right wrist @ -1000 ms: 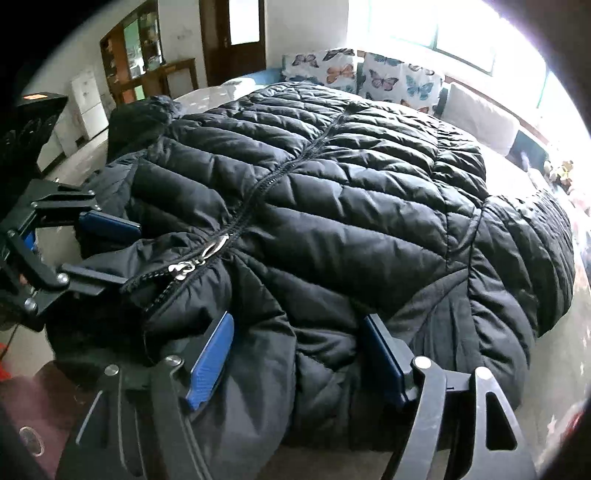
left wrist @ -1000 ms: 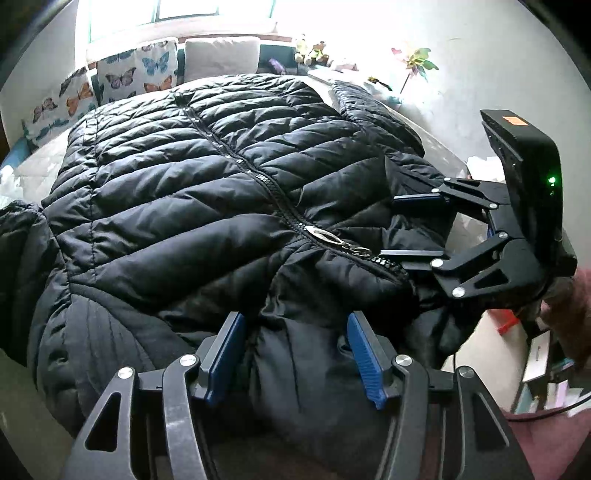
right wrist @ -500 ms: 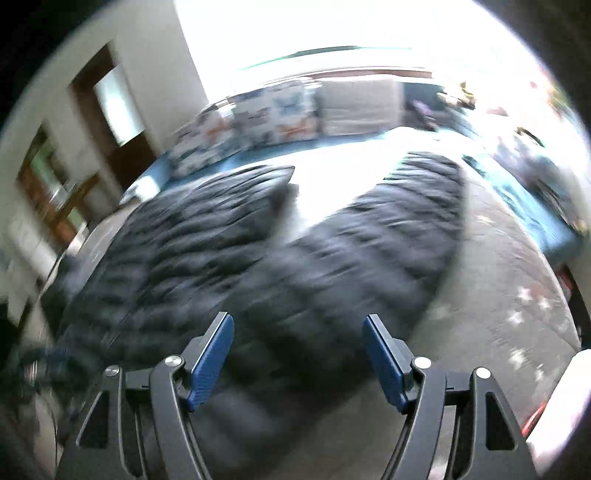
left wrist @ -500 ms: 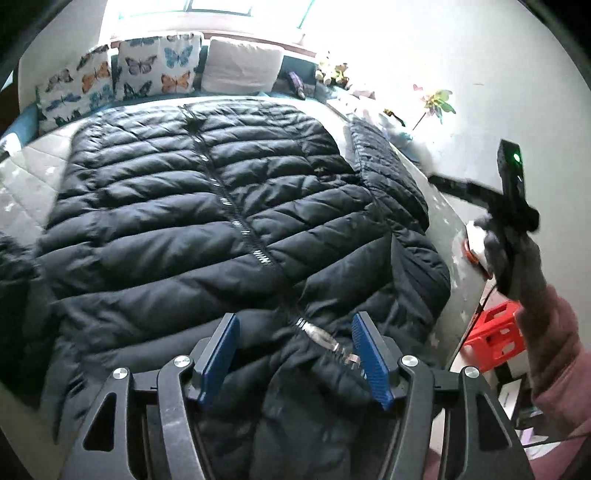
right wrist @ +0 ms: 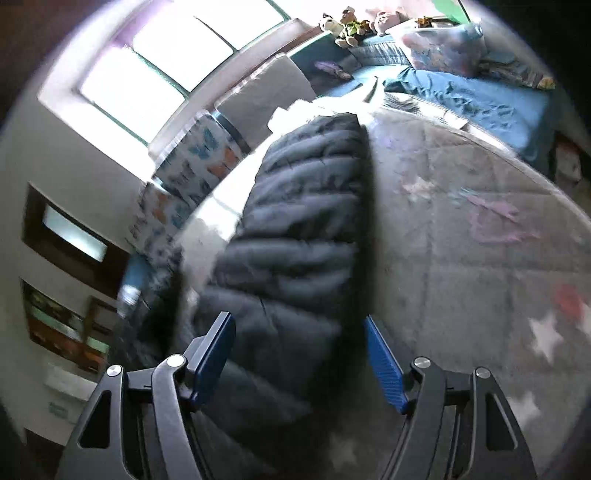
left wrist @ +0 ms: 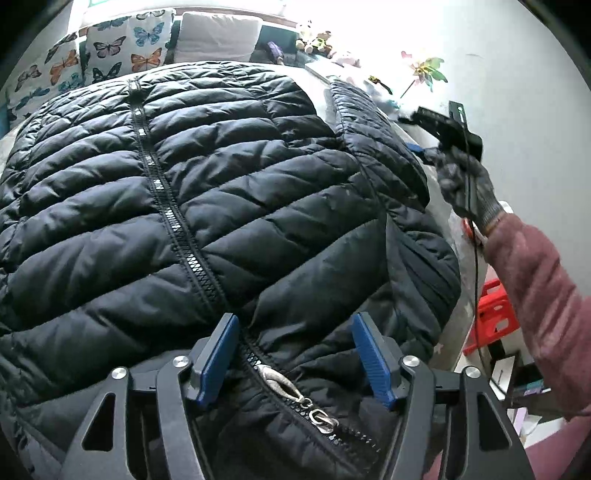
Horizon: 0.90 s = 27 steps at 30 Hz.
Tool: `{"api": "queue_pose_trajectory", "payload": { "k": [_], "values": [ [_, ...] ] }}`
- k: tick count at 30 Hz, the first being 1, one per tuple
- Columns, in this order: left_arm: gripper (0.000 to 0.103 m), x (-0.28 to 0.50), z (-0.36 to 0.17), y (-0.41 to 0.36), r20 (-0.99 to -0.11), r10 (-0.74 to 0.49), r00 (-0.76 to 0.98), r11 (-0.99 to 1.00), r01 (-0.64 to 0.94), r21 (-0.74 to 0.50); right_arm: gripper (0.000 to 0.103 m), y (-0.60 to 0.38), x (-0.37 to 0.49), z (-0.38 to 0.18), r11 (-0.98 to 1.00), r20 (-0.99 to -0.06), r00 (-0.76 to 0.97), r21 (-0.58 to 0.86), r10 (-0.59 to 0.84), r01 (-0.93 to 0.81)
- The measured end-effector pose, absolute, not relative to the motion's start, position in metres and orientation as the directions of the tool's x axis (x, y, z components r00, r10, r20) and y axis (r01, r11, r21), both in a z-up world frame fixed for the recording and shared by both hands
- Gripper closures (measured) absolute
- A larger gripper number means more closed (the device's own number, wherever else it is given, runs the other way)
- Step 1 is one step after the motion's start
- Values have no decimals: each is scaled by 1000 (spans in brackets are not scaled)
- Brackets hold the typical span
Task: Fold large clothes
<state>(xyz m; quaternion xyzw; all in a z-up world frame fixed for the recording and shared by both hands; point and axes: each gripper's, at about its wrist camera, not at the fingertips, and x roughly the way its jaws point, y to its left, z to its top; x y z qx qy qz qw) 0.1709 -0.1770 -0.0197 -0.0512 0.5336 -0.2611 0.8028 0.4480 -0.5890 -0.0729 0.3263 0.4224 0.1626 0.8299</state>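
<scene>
A black quilted puffer jacket lies zipped and spread flat across the grey star-print mattress; we judge no fold made yet. Our left gripper, jaws just widened, hovers ungripping over the collar; our right gripper gapes above a sleeve.

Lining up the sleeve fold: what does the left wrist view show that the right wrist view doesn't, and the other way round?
Left wrist only: the jacket's front with its zipper and silver pull, the right gripper in a gloved hand beside the sleeve, and a red crate.

Right wrist only: the window, the bare mattress right of the sleeve, blue bedding.

Both: the black jacket, its right sleeve, butterfly pillows, soft toys.
</scene>
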Motion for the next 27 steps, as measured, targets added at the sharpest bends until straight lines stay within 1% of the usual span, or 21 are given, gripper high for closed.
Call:
{"api": "queue_pose_trajectory", "payload": {
  "k": [3, 6, 7, 8, 10, 11, 13, 14, 18, 21, 23, 27],
  "values": [
    [30, 173, -22, -179, -831, -476, 288, 857, 364, -365, 25, -594, 465, -79, 641, -512, 592, 767, 623, -10],
    [29, 174, -23, -178, -831, -479, 284, 856, 363, -369, 30, -594, 475, -79, 609, -476, 595, 792, 648, -30],
    [29, 174, -23, -178, -830, -480, 284, 855, 362, -371, 39, -593, 479, -80, 594, -464, 590, 804, 660, -32],
    [29, 174, -24, -178, -829, -482, 284, 855, 360, -373, 57, -591, 483, -83, 580, -465, 573, 814, 675, -22],
    [29, 175, -24, -177, -828, -483, 284, 855, 354, -378, 75, -586, 487, -89, 565, -475, 550, 825, 687, 7],
    [29, 174, -24, -177, -828, -484, 285, 856, 353, -379, 80, -586, 486, -90, 553, -466, 552, 833, 691, 12],
    [29, 173, -23, -174, -826, -486, 286, 855, 349, -383, 85, -585, 479, -82, 561, -457, 577, 828, 677, -2],
    [29, 173, -22, -174, -825, -487, 286, 856, 346, -385, 87, -586, 476, -77, 549, -436, 588, 836, 681, -15],
    [29, 172, -15, -168, -821, -482, 306, 862, 332, -382, 88, -583, 460, -38, 564, -396, 624, 821, 674, -89],
    [29, 169, 0, -156, -804, -474, 358, 872, 314, -375, 88, -572, 442, 10, 603, -359, 645, 772, 675, -201],
    [29, 165, 11, -144, -790, -465, 399, 881, 297, -369, 88, -555, 419, 50, 631, -334, 646, 715, 687, -301],
    [29, 151, 31, -114, -762, -439, 476, 898, 249, -362, 88, -505, 370, 106, 659, -307, 620, 578, 722, -482]
  ]
}}
